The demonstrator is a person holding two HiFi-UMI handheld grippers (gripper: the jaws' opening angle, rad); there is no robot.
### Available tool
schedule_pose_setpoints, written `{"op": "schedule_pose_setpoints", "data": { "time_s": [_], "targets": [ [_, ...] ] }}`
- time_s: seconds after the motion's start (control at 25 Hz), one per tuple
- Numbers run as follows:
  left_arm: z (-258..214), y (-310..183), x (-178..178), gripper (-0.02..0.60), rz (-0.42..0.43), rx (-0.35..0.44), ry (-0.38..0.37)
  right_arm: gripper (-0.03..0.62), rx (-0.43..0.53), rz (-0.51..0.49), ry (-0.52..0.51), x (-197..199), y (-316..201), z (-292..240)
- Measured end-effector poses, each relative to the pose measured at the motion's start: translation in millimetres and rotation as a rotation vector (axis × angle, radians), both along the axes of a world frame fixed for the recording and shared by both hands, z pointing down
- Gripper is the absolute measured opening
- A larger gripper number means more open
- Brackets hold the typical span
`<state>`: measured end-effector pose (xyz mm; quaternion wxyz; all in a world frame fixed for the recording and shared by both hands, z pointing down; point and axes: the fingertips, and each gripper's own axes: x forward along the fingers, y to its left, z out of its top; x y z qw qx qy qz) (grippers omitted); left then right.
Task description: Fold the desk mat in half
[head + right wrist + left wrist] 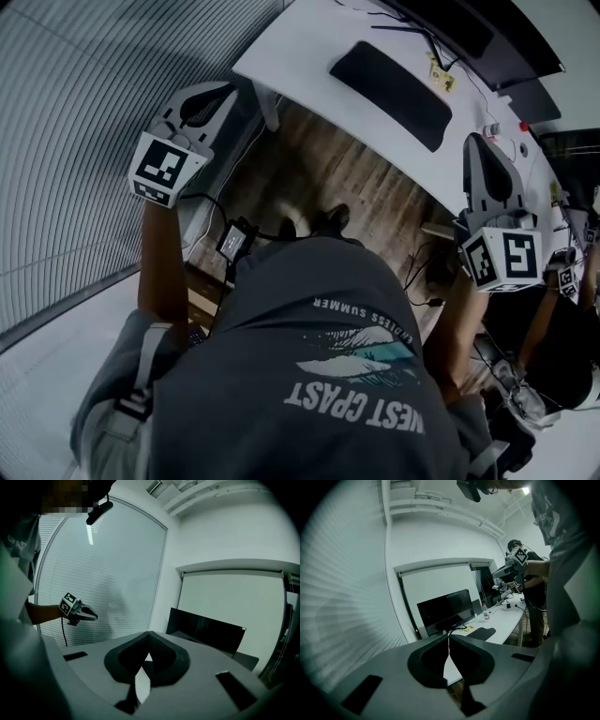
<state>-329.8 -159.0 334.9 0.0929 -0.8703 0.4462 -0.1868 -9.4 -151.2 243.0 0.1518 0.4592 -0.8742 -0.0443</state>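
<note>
A person stands back from the white table point(300, 37), left gripper point(228, 91) and right gripper point(475, 141) raised, jaws together on nothing, likely idle; the black desk mat point(389, 94) lies flat upper centre.

Dim, grey-green pictures with strong fisheye bending and dark vignetted corners.

Sweatshirt point(319, 375), near centre, print upside down from head view: small line "ENDLESS SUMMER", first letters unclear; large line "WEST COAST". Left gripper point(232, 87), right gripper point(474, 141): black-white square codes, no letters.
</note>
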Motion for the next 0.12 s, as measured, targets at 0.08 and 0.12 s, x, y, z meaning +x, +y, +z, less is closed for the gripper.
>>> {"op": "schedule_pose_setpoints", "data": {
  "time_s": [0.08,0.12],
  "targets": [
    [-0.8,5.7,-1.7,0.020,0.003,0.003,-0.003,0.025,-0.002,-0.001,0.004,-2.6,4.3,1.0],
    [-0.9,8.6,-2.7,0.020,0.004,0.005,-0.004,0.025,-0.004,-0.001,0.006,-3.9,6.5,1.7]
  ]
}}
